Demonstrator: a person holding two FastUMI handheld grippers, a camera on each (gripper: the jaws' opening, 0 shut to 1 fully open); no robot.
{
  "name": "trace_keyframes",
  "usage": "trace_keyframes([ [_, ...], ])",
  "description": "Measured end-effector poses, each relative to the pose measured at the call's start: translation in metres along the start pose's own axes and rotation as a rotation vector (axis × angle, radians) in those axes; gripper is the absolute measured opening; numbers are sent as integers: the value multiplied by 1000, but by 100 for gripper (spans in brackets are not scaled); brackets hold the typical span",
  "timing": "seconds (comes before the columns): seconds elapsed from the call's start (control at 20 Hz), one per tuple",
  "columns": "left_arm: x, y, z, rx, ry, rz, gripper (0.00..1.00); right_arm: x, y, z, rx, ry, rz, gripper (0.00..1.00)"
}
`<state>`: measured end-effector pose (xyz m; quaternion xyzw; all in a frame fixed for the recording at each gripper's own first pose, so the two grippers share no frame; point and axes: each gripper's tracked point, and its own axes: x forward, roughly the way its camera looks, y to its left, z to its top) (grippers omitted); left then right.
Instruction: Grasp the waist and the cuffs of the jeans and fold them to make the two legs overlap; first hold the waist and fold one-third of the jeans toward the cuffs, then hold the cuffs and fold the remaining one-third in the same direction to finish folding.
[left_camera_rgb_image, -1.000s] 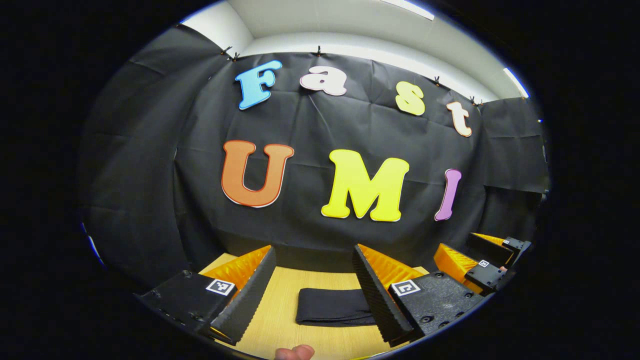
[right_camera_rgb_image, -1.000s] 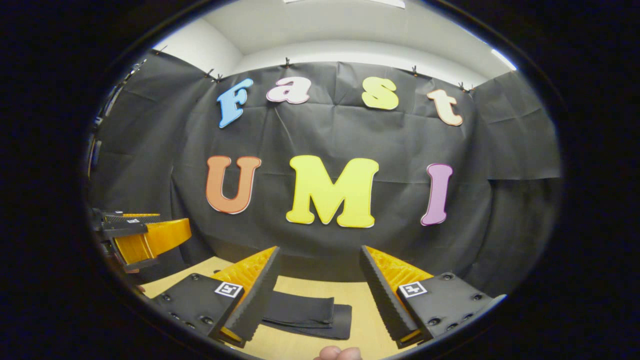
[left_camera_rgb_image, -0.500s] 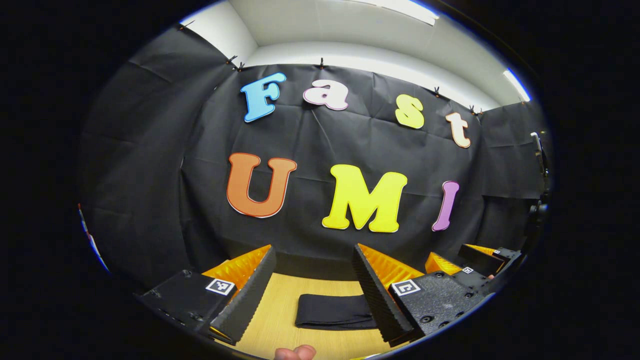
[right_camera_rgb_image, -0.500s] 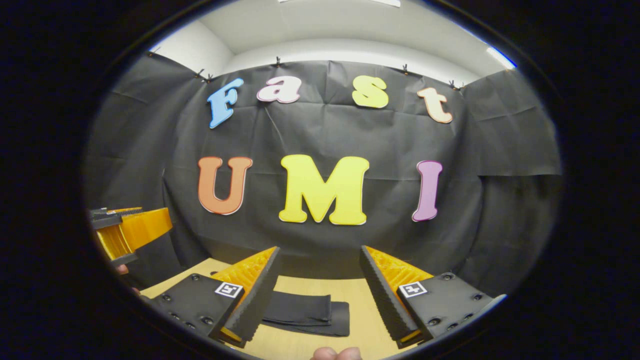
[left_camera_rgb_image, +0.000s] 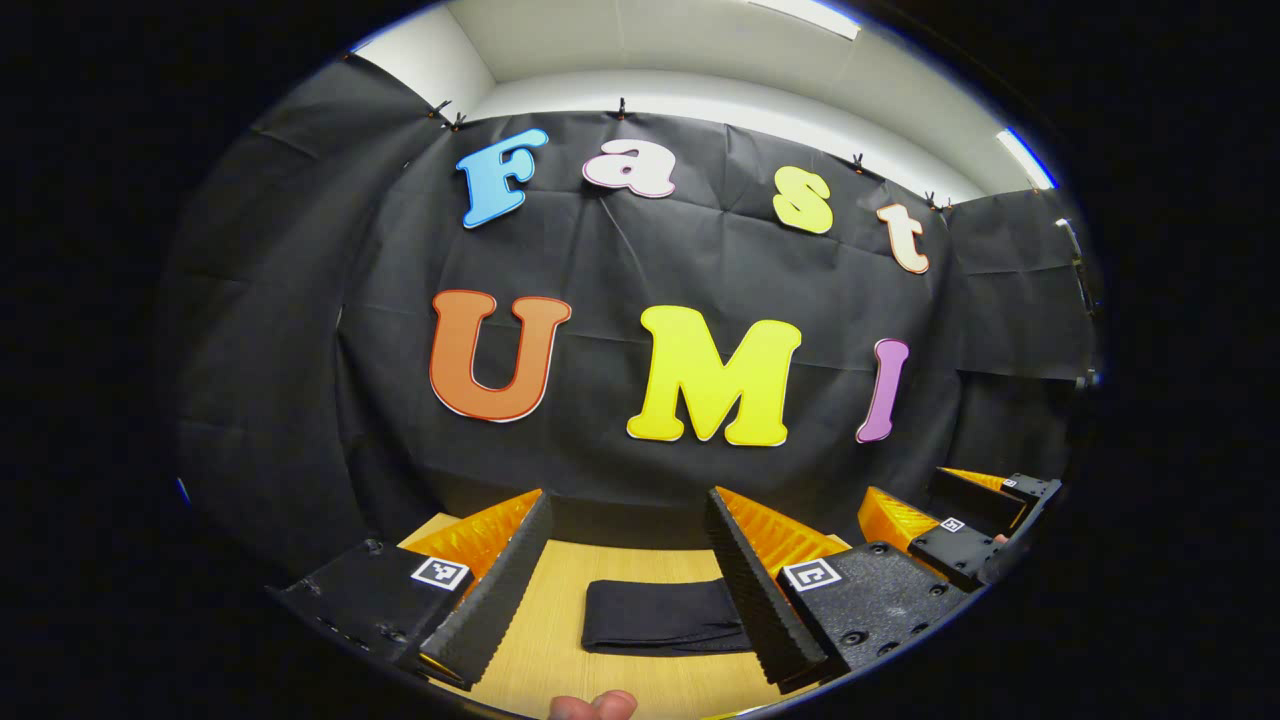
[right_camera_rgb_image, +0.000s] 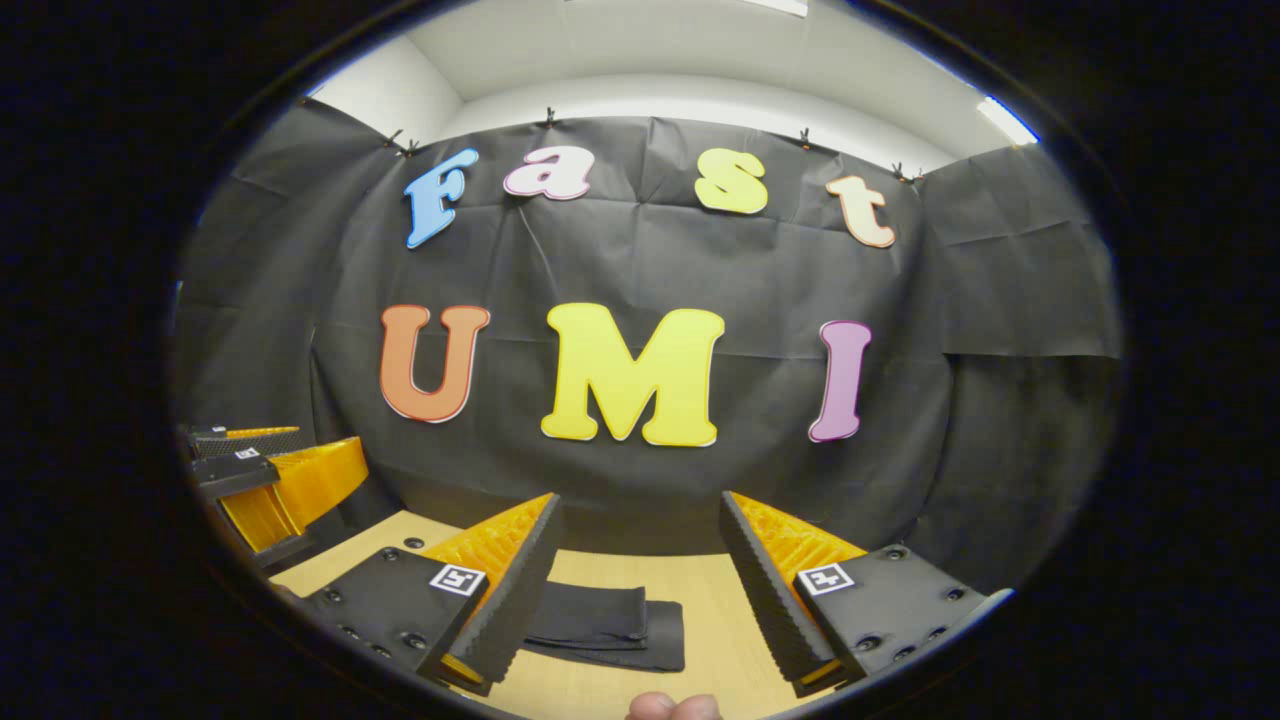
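Your wooden table (left_camera_rgb_image: 560, 640) runs ahead of both grippers, up to the booth's black wall. On it lie the jeans (left_camera_rgb_image: 660, 628), a dark, flat, compact bundle, apparently already folded, with the long axis across your line of sight. In the left gripper view they sit ahead and just right of center, partly behind one finger. In the right gripper view the jeans (right_camera_rgb_image: 610, 625) lie ahead and left of center. Your left gripper (left_camera_rgb_image: 625, 590) gapes wide and holds nothing; your right gripper (right_camera_rgb_image: 640, 590) likewise. Neither touches the cloth, and I cannot tell which is nearer.
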<state>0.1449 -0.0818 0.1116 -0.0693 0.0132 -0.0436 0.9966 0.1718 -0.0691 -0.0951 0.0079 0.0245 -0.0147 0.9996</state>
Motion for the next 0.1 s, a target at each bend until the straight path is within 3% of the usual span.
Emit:
trace_keyframes([
  [0.1, 0, 6, 5, 15, -15, 8, 98, 2, 6, -1, 11, 1, 12, 96],
])
